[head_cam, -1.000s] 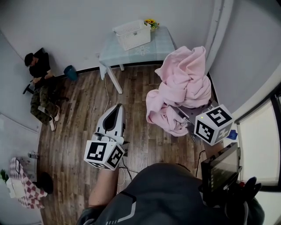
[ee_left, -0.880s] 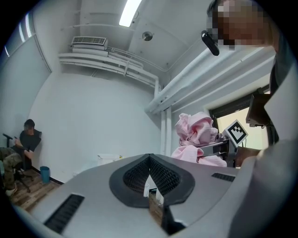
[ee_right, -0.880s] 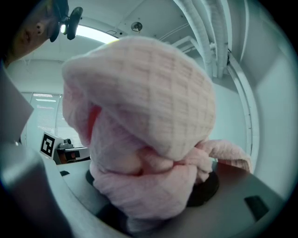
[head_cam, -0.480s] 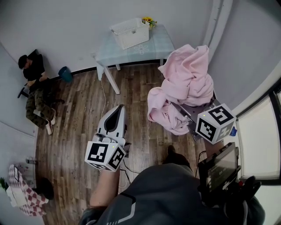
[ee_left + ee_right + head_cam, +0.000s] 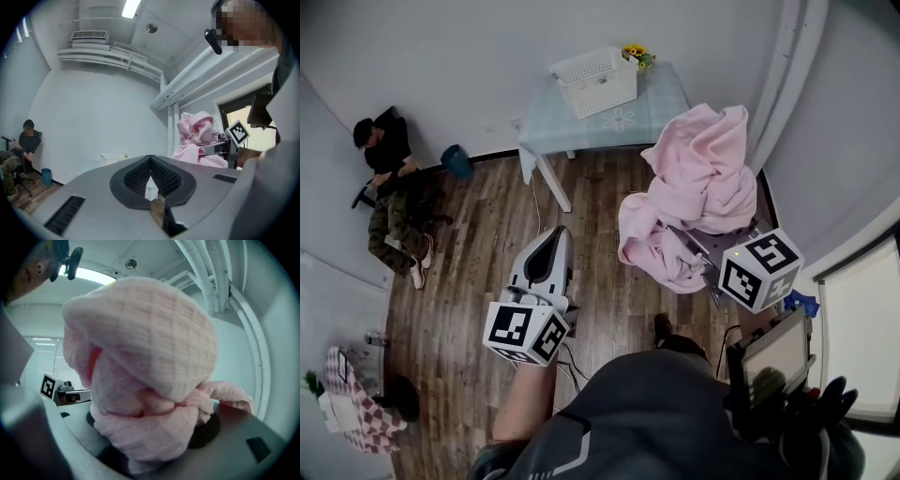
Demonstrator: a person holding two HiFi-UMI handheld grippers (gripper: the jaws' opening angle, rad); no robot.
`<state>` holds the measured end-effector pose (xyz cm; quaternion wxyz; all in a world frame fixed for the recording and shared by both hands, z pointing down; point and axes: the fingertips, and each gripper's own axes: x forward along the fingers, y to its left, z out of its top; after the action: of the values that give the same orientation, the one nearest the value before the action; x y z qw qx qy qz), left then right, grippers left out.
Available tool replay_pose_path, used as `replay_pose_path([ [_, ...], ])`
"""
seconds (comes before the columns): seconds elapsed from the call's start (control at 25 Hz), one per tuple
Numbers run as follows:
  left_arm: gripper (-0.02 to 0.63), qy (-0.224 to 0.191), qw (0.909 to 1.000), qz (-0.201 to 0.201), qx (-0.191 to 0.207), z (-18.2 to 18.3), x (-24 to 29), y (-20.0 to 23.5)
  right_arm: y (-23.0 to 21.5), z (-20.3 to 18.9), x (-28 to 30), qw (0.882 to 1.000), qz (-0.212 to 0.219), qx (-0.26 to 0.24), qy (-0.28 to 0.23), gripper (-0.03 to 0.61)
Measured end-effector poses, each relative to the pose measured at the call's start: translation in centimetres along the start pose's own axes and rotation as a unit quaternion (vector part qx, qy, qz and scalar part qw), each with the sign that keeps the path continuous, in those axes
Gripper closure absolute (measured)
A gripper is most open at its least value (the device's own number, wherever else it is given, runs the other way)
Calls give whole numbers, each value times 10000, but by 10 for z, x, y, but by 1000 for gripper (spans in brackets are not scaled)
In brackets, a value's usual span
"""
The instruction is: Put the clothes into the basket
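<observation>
The wood floor (image 5: 478, 244) fills most of your head view, and at its far edge, against the wall, stands the table (image 5: 623, 124) under a pale cloth. The white basket (image 5: 600, 80) sits on top of it, well apart from both of your tools. Next in bulk is the pink garment (image 5: 698, 183), a thick bunched mass that rises from your right gripper (image 5: 698, 251) and runs away from you, its far end near the table's right corner. Your right gripper is clamped on a wad of that cloth. Its own view shows folds packed between the jaws and spilling over them, which holds them wide apart. Your left gripper (image 5: 549, 242) hangs over bare floor with its jaws drawn together and nothing between them. What matters for the next move is direction: the basket lies ahead and to the left of the loaded jaws and up on the tabletop. The load probably has to travel forward and across, then come down through the open top. The right hand carries the cloth, so it leads; the left is no nearer and has nothing to add yet.
</observation>
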<state>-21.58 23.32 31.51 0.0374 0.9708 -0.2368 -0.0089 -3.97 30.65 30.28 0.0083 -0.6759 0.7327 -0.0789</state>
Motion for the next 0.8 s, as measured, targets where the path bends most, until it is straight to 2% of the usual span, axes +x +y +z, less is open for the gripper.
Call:
replay_pose_path([
  [0.32,604,-42,9999,64,84,8,-1,-4,5,8,-1,9998,135,-130,-113,232],
  [0.64,604,-229,9997,-16,-10,23,-10,-5,13,17,-3,9994,201,-235,-124,232],
  [0.72,604,-215,9997,-43,-84,25,-2,-7,6,22,-2,9994,218,-237,-106,232],
  [0.8,604,-130,9999,24,-82,21,25,-5,-20,23,13,9994,285,-180,-105,232],
])
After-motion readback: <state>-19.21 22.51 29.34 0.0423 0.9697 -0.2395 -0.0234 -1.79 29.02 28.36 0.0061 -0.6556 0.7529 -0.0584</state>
